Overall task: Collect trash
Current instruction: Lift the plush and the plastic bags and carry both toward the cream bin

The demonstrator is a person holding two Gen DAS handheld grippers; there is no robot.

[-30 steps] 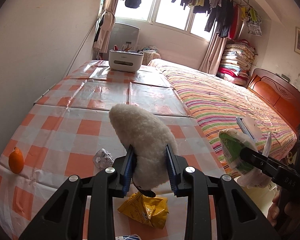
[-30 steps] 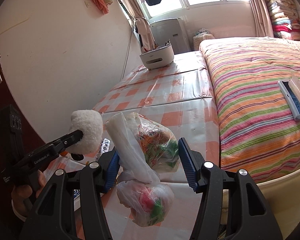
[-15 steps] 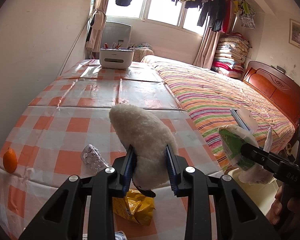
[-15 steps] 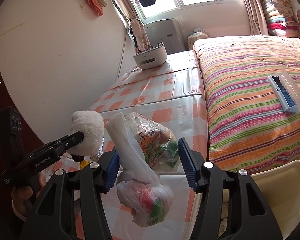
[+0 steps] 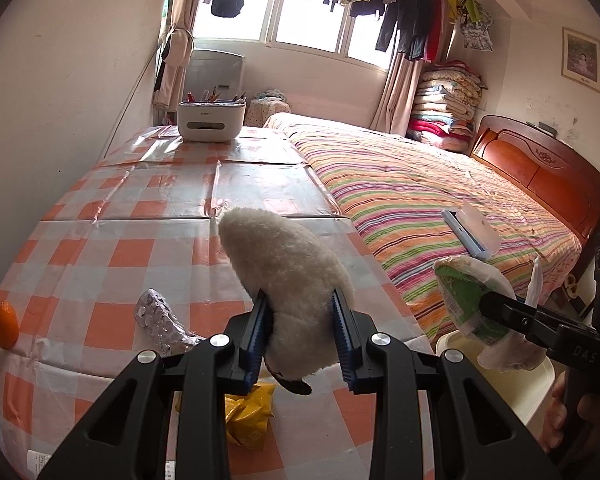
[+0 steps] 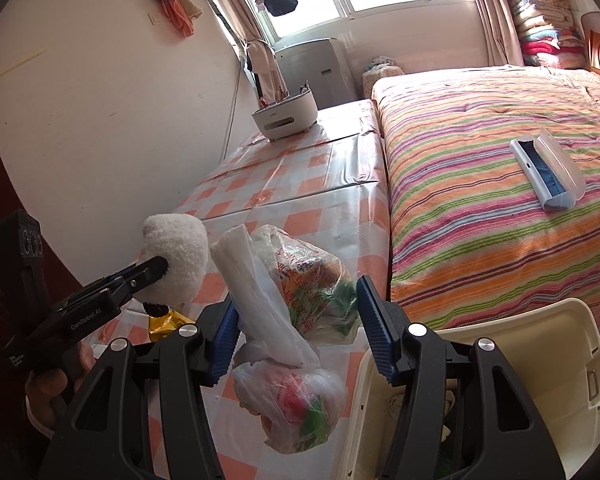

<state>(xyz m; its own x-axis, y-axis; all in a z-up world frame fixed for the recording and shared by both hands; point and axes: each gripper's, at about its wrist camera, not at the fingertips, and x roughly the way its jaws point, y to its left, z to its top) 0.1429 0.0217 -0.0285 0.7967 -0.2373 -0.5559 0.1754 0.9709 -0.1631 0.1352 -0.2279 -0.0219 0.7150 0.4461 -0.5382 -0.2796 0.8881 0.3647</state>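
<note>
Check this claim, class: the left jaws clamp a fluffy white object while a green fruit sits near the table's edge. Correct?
Not quite. The fruit is orange, not green, as the left wrist view shows. The left gripper does clamp the fluffy white object, and the fruit does sit near the table edge.

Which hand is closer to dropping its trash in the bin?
Right. Its tongs hold the plastic bag beside the open bin; the left tongs hold the fluffy thing over the table.

Yellow wrapper (image 5: 246,420): mostly hidden behind the left gripper's (image 5: 300,344) arms.
Bin (image 6: 520,344): contents largely blocked by the right gripper (image 6: 296,328); lower edge cut off.
Organiser (image 5: 211,121) lettering: too small to read.
</note>
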